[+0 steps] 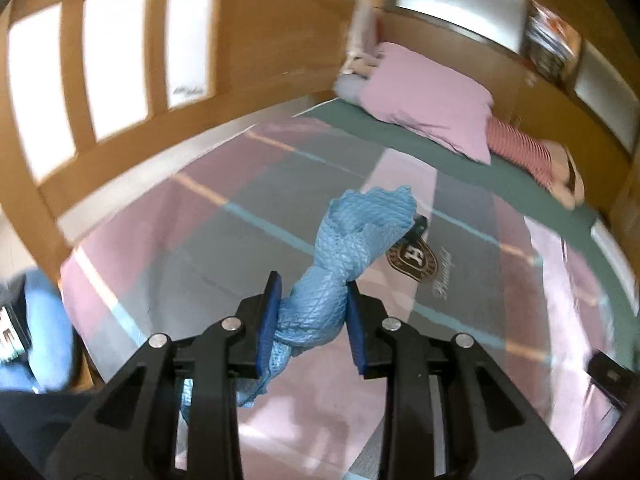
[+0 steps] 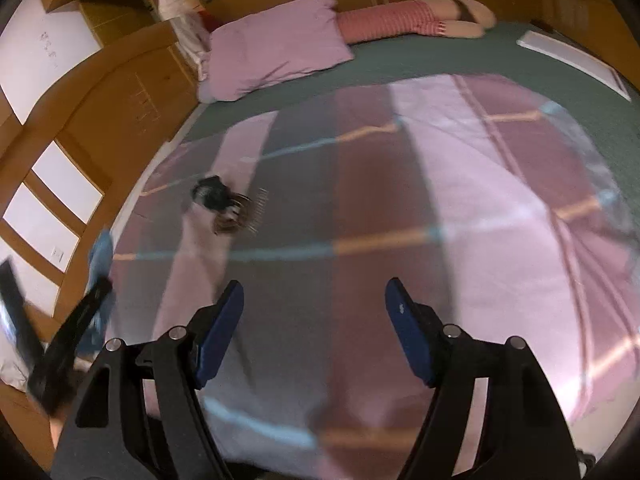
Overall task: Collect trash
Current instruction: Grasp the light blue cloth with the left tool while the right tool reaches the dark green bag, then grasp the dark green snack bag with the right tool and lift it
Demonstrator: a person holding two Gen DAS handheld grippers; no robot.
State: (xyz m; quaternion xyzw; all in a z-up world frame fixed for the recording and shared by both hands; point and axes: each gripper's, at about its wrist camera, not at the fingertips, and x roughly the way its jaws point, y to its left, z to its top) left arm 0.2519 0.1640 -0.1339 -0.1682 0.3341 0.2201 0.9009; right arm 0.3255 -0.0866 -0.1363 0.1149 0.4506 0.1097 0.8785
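Two claws work over a bed: the left claw (image 1: pixel 312 320) grips a crumpled blue glove (image 1: pixel 352 240) above the plaid bedspread (image 1: pixel 160 248); the right claw (image 2: pixel 314 334) gapes wide, empty, near what may be a hair clip (image 2: pixel 220 204).

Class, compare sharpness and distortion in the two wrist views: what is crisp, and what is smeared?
Left wrist view: crumpled blue textured glove crisp between the left gripper pads; wooden panelled door streaked. Right wrist view: open right gripper sharp, pink plaid blanket smeared; both bowed by fisheye.

Blue quilted-pattern glove (image 1: pixel 340 276), pink-grey plaid blanket (image 1: pixel 200 240), pink pillow (image 1: pixel 428 96).
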